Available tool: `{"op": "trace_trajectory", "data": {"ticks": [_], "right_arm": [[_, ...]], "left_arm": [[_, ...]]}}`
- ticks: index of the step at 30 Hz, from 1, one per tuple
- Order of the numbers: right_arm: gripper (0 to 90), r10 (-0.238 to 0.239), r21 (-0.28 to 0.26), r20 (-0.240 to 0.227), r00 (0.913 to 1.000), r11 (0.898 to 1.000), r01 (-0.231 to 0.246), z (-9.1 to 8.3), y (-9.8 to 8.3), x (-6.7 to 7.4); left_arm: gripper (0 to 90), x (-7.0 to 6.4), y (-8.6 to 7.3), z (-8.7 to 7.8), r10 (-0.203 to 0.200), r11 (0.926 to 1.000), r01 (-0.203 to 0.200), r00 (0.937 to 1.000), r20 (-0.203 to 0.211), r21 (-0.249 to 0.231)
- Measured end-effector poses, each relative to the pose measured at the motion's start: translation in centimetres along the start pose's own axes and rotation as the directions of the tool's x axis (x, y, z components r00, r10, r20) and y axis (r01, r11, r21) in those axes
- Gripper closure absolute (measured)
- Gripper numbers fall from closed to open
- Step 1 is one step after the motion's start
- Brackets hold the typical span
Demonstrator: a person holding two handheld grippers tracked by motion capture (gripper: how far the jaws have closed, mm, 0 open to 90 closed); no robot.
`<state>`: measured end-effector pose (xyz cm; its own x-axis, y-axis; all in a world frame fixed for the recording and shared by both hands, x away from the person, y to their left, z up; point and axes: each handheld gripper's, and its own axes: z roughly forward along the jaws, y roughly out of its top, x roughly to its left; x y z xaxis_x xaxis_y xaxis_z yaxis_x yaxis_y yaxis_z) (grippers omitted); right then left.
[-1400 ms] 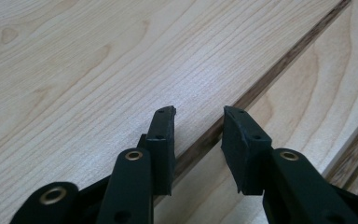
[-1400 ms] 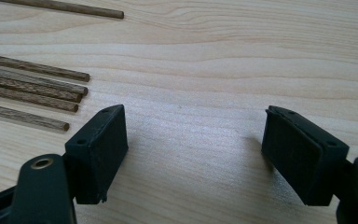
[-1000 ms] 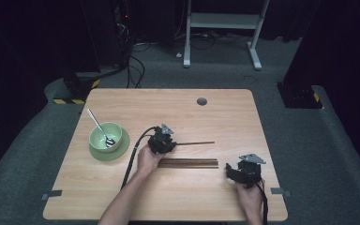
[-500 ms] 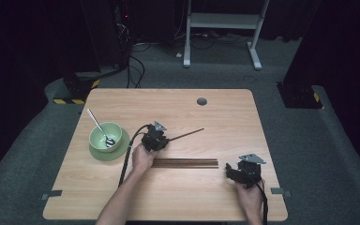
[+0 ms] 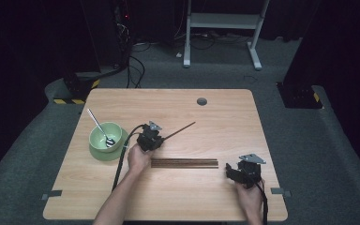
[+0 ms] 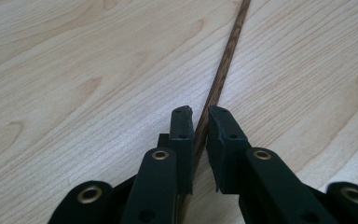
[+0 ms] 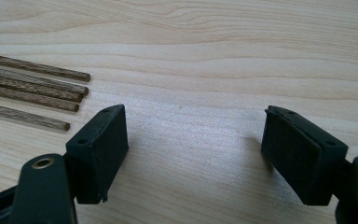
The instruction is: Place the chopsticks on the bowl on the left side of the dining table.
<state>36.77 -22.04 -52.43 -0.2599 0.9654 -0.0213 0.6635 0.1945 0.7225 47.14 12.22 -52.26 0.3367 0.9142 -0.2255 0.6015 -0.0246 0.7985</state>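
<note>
Near the left edge of the wooden worktop (image 5: pixel 178 103), a pale green bowl (image 5: pixel 104 136) stands on a matching green saucer (image 5: pixel 98 152). A metal spoon (image 5: pixel 99 127) rests in the bowl, its handle leaning out over the rim toward the far left corner. Bare wood lies between the saucer and the left edge.

Just right of the bowl, the left gripper (image 5: pixel 157 139) is held in the person's left hand (image 5: pixel 138 158), its black cable (image 5: pixel 122 157) running back toward the near edge. Its jaws stand narrow, clamped on one dark wooden chopstick (image 5: pixel 180 130). In the left gripper view the stick (image 6: pixel 221 77) passes between the two pads and runs on past them, tilted above the wood. In the high view it points toward the far right, its free end over open worktop.

Near the centre, toward the near edge, a row of loose chopsticks (image 5: pixel 184 163) lies flat, parallel to that edge. In the right gripper view four stick ends (image 7: pixel 51 88) show side by side, touching or nearly so.

At the right, near the near right corner, the right gripper (image 5: pixel 231 171) sits in the person's right hand (image 5: pixel 249 194). Its jaws stand wide apart with bare wood between them, and its left pad (image 7: pixel 100 149) is near the stick ends, apart from them.

The far half of the worktop is open apart from a round grommet hole (image 5: pixel 201 101) near the far edge.
</note>
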Motion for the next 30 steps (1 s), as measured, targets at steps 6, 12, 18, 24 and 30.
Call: {"op": "trace_trajectory", "data": {"ticks": [6,12,18,24,30], "right_arm": [[22.3,0.0,0.0,0.0,1.0,1.0,0.0,0.0,0.0,0.0],[22.3,0.0,0.0,0.0,1.0,1.0,0.0,0.0,0.0,0.0],[22.3,0.001,0.0,0.0,1.0,1.0,-0.001,0.0,0.0,0.0],[22.3,0.0,0.0,0.0,1.0,1.0,0.0,0.0,0.0,0.0],[22.3,0.0,0.0,0.0,1.0,1.0,0.0,0.0,0.0,0.0]], "left_arm": [[81.4,0.3,-0.1,-0.2,-0.012,0.9999,0.012,0.9999,-0.008,-0.007],[82.5,0.7,-0.1,-0.6,-0.001,1.0,0.001,0.9999,-0.016,0.009],[83.3,1.0,-0.2,-0.8,-0.01,0.9999,0.01,0.9998,-0.02,0.003],[83.7,1.3,-0.3,-1.0,-0.008,1.0,0.008,0.9997,-0.022,0.003],[84.1,1.4,-0.4,-1.1,-0.029,0.9996,0.029,0.9994,-0.019,-0.007]]}}
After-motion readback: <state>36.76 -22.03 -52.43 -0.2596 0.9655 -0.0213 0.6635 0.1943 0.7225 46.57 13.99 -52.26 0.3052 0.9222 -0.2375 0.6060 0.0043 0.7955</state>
